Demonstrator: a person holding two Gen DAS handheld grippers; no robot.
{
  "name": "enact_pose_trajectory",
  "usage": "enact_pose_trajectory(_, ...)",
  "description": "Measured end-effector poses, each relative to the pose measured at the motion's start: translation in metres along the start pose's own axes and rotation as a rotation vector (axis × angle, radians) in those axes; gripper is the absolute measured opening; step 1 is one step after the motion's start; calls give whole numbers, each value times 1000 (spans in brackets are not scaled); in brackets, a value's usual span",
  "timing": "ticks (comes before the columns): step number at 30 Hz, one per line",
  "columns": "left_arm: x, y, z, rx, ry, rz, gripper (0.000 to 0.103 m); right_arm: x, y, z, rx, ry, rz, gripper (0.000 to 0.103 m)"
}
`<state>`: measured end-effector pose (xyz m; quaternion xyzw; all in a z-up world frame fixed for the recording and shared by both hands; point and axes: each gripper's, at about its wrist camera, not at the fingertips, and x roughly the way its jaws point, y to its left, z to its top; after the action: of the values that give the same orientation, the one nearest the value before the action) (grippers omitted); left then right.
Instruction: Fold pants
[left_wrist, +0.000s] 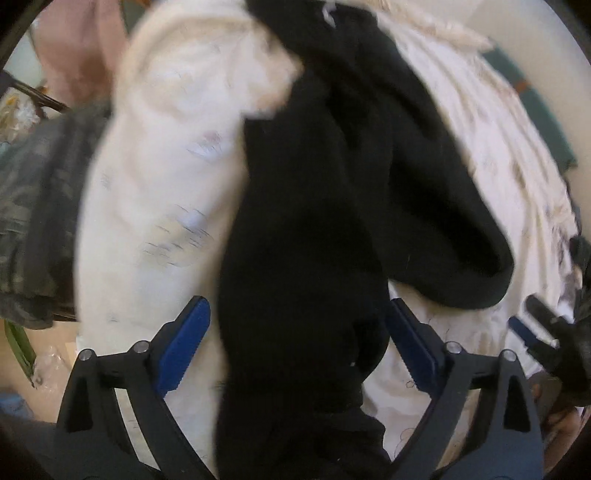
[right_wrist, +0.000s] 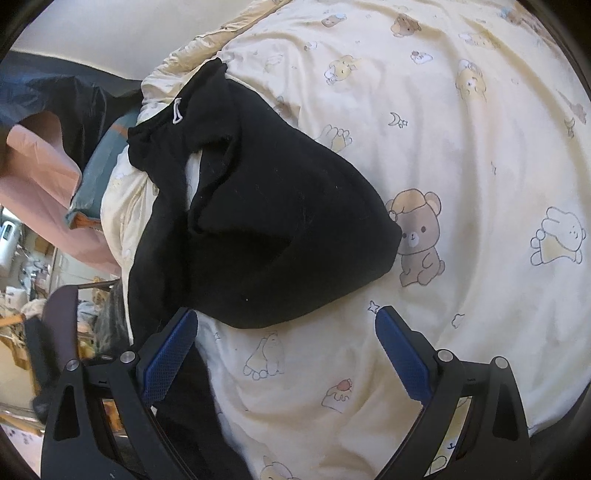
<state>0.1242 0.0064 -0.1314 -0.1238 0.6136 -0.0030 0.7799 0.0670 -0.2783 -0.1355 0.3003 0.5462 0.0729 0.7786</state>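
Roughly in the middle of a bed lie black pants (right_wrist: 258, 221), bunched and partly doubled over, their waistband (right_wrist: 166, 129) with a small white loop reaching toward the far edge of the mattress. They rest on a cream quilt (right_wrist: 461, 184) printed with cartoon bears and rabbits.

Seen from the left gripper (left_wrist: 297, 343), a long strip of the black cloth runs between its blue pads, which stand wide apart; none of it looks pinched. That view is blurred. The right gripper (right_wrist: 286, 350) hovers just beside the rounded near edge of the pants, its pads also spread wide, holding nothing.

Several risks appear from here. Closing on this thick, layered bundle could catch only one layer, or catch the quilt beneath, and drag the bedding up with the pants. One leg trails toward the bed's side, so a loose pull might slide it off. A pink cloth (right_wrist: 40, 177) hangs beyond the bed.
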Motion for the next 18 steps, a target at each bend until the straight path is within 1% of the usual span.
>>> enact_pose_trajectory(1,11,-4,0,27,24,27,51,-1,0,0,0,0,4,99)
enact_pose_trajectory(2,16,-4,1,31,54,36,14,-1,1,0,-1,-1,6,99)
enact_pose_trajectory(3,19,0,1,-7,95,17,10,-3,1,-1,-4,-3,8,99)
enact_pose_trajectory(4,12,5,0,-47,88,-26,10,-4,1,-1,-3,-5,10,99)
enact_pose_trajectory(5,-2,9,1,-64,56,-64,9,-4,1,-1,0,-4,12,99)
enact_pose_trajectory(7,-36,15,0,-50,-31,-82,9,-2,1,-1,8,2,22,99)
enact_pose_trajectory(8,-55,25,-2,-60,-76,-86,8,-1,1,0,9,5,27,99)
enact_pose_trajectory(9,-68,39,-3,-88,-105,-75,8,0,3,0,9,7,29,99)
enact_pose_trajectory(10,-75,62,-3,-139,-124,-49,8,1,4,-1,7,9,30,99)
enact_pose_trajectory(11,-76,76,-4,-165,-124,-27,9,3,6,-1,1,14,29,99)
enact_pose_trajectory(13,-61,113,-7,-233,-85,60,9,6,10,-2,-12,21,25,99)
enact_pose_trajectory(14,-49,127,-9,-255,-54,92,9,8,11,-3,-17,24,22,99)
enact_pose_trajectory(15,-32,141,-13,-288,3,105,10,9,12,-3,-21,27,18,99)
enact_pose_trajectory(16,-22,147,-14,-309,45,92,13,11,13,-4,-25,30,12,99)
enact_pose_trajectory(17,-13,150,-17,-317,63,105,16,11,13,-5,-27,32,6,99)
enact_pose_trajectory(18,-12,149,-18,-304,55,135,26,12,11,-5,-29,35,1,99)
